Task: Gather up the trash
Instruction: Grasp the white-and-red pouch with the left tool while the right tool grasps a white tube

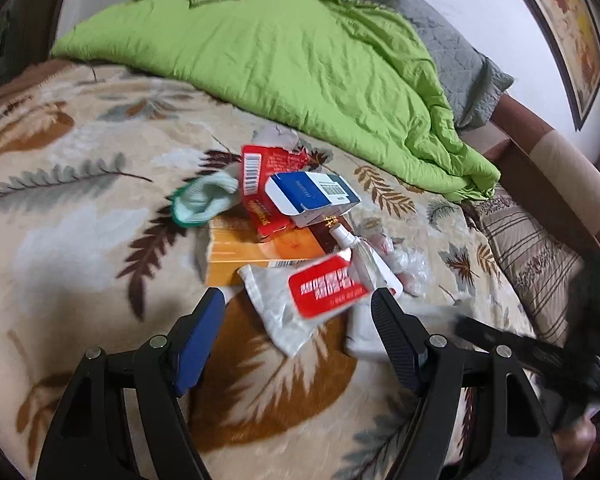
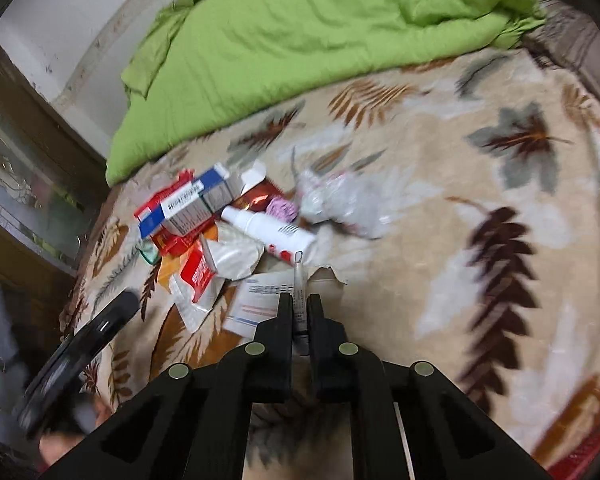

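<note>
A heap of trash lies on the leaf-patterned blanket (image 1: 80, 240). It holds a blue and white box (image 1: 314, 196), a red box (image 1: 260, 184), an orange packet (image 1: 256, 252), a red and silver foil pouch (image 1: 312, 292), a white spray bottle (image 2: 270, 232) and crumpled clear plastic (image 2: 348, 204). My left gripper (image 1: 298, 300) is open, its fingers on either side of the foil pouch. My right gripper (image 2: 300, 300) is shut on a thin white tube-like strip (image 2: 299, 280) above a white torn sheet (image 2: 256, 300).
A green quilt (image 1: 284, 60) is bunched at the far side of the bed. A striped pillow (image 1: 528, 256) and a brown headboard lie to the right in the left wrist view. A mint sock (image 1: 204, 198) lies by the heap. A wooden cabinet (image 2: 28, 168) stands beside the bed.
</note>
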A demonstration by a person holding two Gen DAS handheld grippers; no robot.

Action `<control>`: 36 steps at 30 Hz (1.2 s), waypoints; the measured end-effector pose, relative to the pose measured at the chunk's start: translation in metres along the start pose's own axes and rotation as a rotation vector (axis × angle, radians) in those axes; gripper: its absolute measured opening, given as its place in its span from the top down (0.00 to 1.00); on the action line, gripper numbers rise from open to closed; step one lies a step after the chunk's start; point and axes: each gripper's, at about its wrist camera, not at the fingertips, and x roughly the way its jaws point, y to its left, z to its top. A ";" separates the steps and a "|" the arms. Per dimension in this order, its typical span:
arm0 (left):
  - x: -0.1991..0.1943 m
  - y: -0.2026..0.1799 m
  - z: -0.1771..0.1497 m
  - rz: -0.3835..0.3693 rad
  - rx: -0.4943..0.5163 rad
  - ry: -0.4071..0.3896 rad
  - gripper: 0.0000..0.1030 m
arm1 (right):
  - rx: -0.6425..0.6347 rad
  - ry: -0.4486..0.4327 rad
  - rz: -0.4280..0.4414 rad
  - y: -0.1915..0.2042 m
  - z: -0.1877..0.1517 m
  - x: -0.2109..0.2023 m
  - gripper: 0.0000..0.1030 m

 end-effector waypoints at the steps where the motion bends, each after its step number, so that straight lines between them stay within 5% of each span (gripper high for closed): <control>1: 0.009 0.001 0.002 -0.002 -0.013 0.018 0.28 | 0.005 -0.017 -0.009 -0.006 -0.001 -0.010 0.93; 8: 0.047 -0.002 0.010 0.061 0.011 0.079 0.28 | 0.059 -0.073 0.002 -0.026 -0.009 -0.042 0.93; 12: 0.050 -0.004 0.003 -0.061 -0.007 0.142 0.28 | 0.070 -0.084 0.013 -0.029 -0.015 -0.046 0.93; 18: 0.030 -0.041 -0.021 -0.275 0.131 0.223 0.28 | 0.093 -0.120 0.004 -0.040 -0.019 -0.061 0.93; 20: 0.016 -0.050 -0.026 -0.295 0.170 0.199 0.28 | 0.092 -0.148 -0.022 -0.045 -0.018 -0.071 0.93; 24: -0.001 -0.054 -0.019 -0.197 0.233 0.073 0.28 | 0.092 -0.182 -0.052 -0.052 -0.016 -0.083 0.93; 29: 0.008 -0.071 -0.012 -0.075 0.334 0.017 0.27 | 0.113 -0.180 -0.041 -0.060 -0.015 -0.083 0.93; 36: 0.039 -0.092 -0.015 0.064 0.533 0.065 0.26 | 0.119 -0.185 -0.032 -0.064 -0.016 -0.085 0.93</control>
